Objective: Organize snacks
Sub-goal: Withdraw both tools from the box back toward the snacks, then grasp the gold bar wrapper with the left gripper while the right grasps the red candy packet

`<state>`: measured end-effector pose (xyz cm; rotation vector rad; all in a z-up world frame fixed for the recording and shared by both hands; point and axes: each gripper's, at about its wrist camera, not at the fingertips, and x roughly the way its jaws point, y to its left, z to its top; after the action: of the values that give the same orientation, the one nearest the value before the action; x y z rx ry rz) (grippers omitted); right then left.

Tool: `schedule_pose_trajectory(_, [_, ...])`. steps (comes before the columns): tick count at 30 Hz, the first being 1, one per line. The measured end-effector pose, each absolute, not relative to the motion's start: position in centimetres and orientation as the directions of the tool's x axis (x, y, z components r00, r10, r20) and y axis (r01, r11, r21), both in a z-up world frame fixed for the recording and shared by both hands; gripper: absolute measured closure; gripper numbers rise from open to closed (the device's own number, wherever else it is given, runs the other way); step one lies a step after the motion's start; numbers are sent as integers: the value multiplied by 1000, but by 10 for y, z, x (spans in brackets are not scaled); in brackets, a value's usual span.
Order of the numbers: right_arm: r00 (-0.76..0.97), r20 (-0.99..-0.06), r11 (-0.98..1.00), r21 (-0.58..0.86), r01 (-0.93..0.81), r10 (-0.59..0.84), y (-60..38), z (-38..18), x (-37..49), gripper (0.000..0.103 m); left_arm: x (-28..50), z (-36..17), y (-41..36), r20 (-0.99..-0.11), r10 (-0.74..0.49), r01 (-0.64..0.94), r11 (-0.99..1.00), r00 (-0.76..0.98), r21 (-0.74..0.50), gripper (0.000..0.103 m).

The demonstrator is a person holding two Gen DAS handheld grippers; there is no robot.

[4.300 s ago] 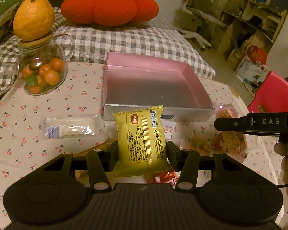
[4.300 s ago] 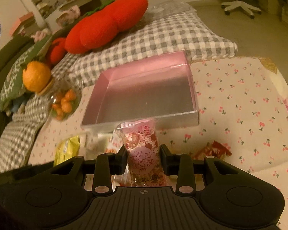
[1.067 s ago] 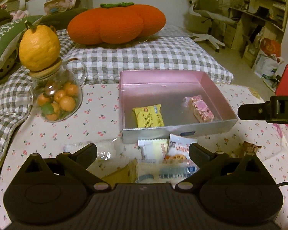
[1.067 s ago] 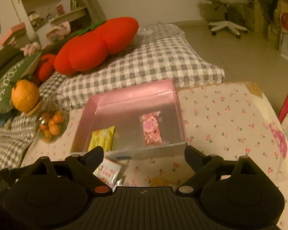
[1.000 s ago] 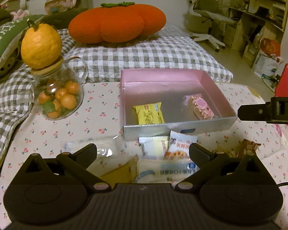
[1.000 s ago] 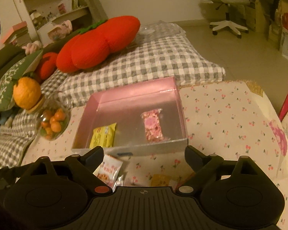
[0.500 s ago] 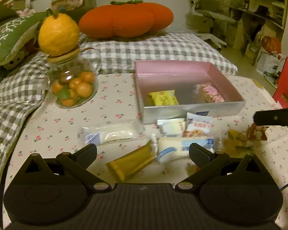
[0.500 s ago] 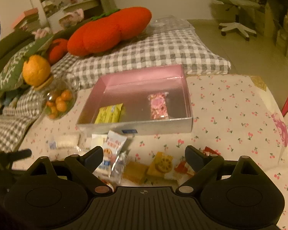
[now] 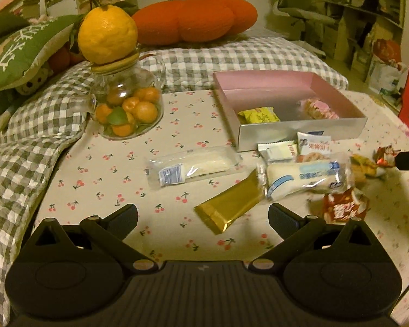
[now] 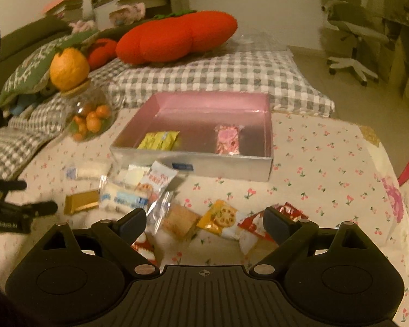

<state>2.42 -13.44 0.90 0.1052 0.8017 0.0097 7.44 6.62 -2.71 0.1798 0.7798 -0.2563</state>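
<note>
Pink box (image 9: 286, 80) holds two snacks; the rest lie loose on the tabletop (image 9: 101, 179) before it. Both hand-held grippers, left (image 9: 203, 214) and right (image 10: 204, 219), gape empty. Next: grab gold bar (image 9: 229, 204), probably.

One box (image 9: 300, 133) holds two snacks; one jar (image 9: 126, 109).

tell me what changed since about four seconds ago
Both grippers let go: the yellow packet from the left gripper and the pink packet from the right gripper now lie in the pink box. Both grippers are open and pulled back. The fruit jar stayed put.
</note>
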Motion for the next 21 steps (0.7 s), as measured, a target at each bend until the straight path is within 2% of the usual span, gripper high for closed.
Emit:
schedule_pose_trajectory(6, [673,-731,994,83,-72,110,-114,-8,21,9,77,-45,68,-672,-199,384,913,713,137,1])
schedule_pose_trajectory(13, [619,-758,976,108,-189,204,-85,-31,20,9,88,-70,64,-703,-243,471,869,668,148,5])
schedule_pose_trajectory(21, [582,-793,972,54,-227,180,-63,-56,30,8,103,-76,61,-714,-301,505,859,632,85,7])
